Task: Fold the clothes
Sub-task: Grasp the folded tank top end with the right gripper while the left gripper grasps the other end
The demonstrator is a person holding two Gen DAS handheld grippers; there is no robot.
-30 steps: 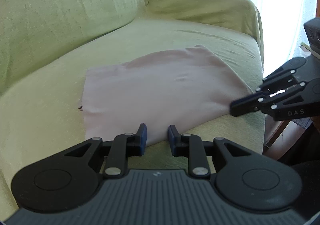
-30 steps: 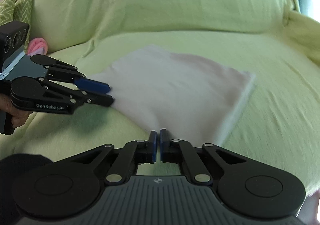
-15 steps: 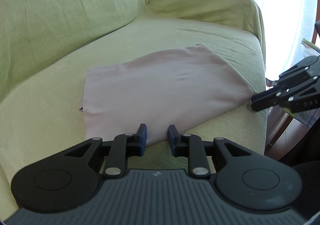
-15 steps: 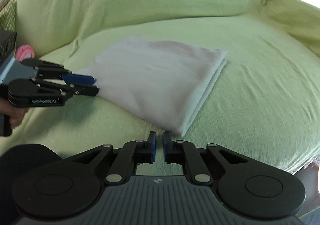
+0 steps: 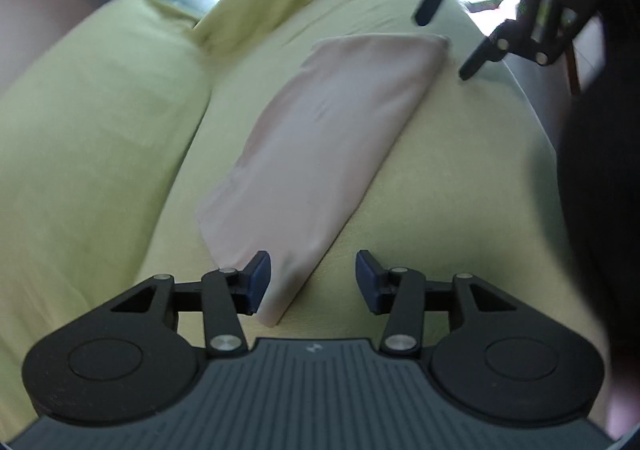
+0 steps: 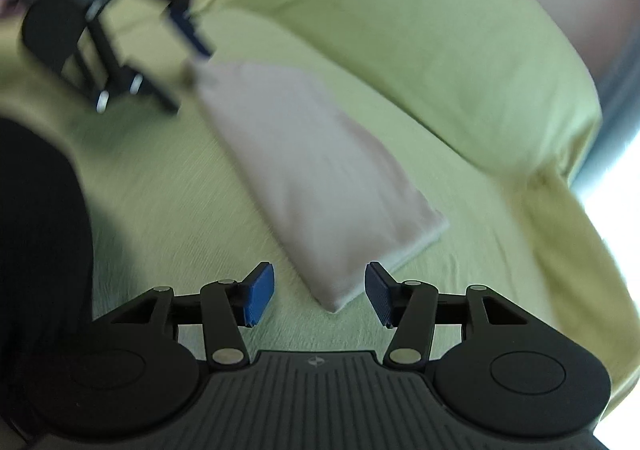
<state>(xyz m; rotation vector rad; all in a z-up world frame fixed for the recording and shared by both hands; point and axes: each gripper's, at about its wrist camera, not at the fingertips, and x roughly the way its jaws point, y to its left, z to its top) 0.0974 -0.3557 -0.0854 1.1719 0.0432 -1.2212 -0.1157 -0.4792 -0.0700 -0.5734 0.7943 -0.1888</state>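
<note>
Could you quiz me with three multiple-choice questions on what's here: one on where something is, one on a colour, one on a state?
1. Where does the cloth lie?
A. on the sofa seat
B. over the armrest
C. on the floor

2. What colour is the sofa cover?
A. grey
B. yellow-green
C. red

3. How do the left gripper jaws stand?
A. shut on the cloth
C. open
B. shut on nothing

Answers: 1 A, it lies flat on the seat; 2 B, green throughout; 3 C, a wide gap shows between the pads.
</note>
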